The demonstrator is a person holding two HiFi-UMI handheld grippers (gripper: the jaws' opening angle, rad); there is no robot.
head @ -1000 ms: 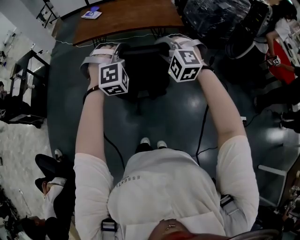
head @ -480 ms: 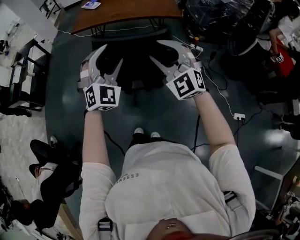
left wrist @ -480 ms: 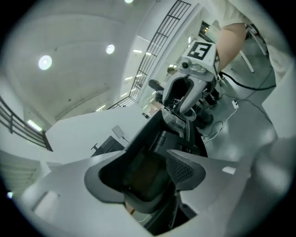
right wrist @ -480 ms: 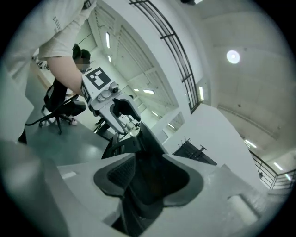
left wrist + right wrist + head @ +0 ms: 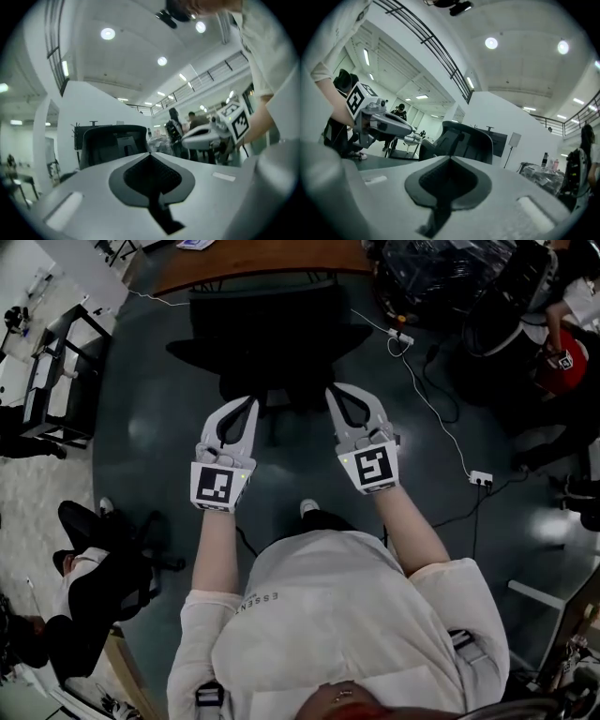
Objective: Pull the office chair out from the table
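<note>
The black office chair (image 5: 272,343) stands on the dark floor, out from the brown table (image 5: 262,259) at the top edge. My left gripper (image 5: 251,401) and right gripper (image 5: 330,390) are held side by side, nearer my body than the chair and apart from it. Both are shut with nothing between the jaws. In the left gripper view the chair's back (image 5: 112,143) rises beyond my shut left gripper (image 5: 150,153), with the right gripper (image 5: 206,136) beside it. In the right gripper view the chair (image 5: 464,140) stands past my shut right gripper (image 5: 450,159), and the left gripper (image 5: 384,123) is at the left.
White cables and a power strip (image 5: 480,477) lie on the floor to the right. Black wrapped bundles (image 5: 441,277) stand at the top right. A black metal rack (image 5: 56,381) is at the left. A seated person (image 5: 94,587) is at the lower left.
Both grippers were at the chair's back, then opened wide and came off it. They have drawn back toward my body, rolled flat and shut empty. The chair now stands away from the table.
</note>
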